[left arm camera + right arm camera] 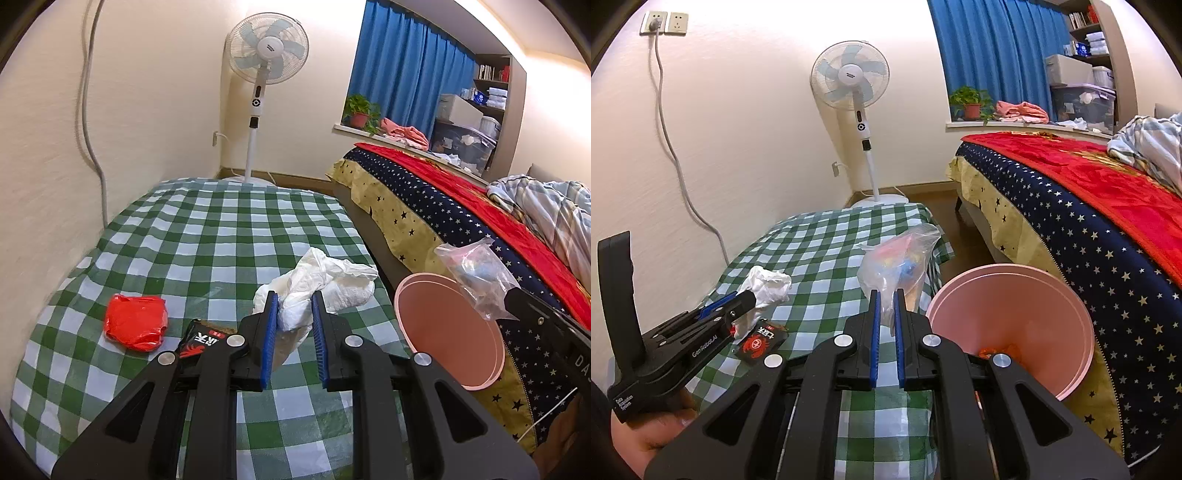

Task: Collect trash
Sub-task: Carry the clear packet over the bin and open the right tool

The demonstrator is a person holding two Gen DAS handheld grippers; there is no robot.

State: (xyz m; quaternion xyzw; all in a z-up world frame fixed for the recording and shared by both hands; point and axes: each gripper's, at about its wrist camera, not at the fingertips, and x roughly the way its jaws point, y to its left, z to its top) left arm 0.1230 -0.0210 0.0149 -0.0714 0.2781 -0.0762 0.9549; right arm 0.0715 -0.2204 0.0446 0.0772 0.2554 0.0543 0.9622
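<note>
My left gripper (294, 303) is shut on a crumpled white plastic bag (325, 284) and holds it just above the green checked table (207, 236); it also shows in the right wrist view (748, 295). My right gripper (886, 295) is shut on a clear plastic bag (897, 262) with coloured bits inside, beside the pink bin (1015, 321). In the left wrist view that clear bag (476, 277) hangs over the bin's (447, 332) rim. A red wrapper (135, 326) and a black packet with red print (199, 341) lie on the table.
A bed with a starred blue and red cover (1089, 206) stands right of the bin. A white standing fan (855, 92) is at the far wall. A grey cable (676, 158) runs down the left wall. Orange scraps (997, 349) lie inside the bin.
</note>
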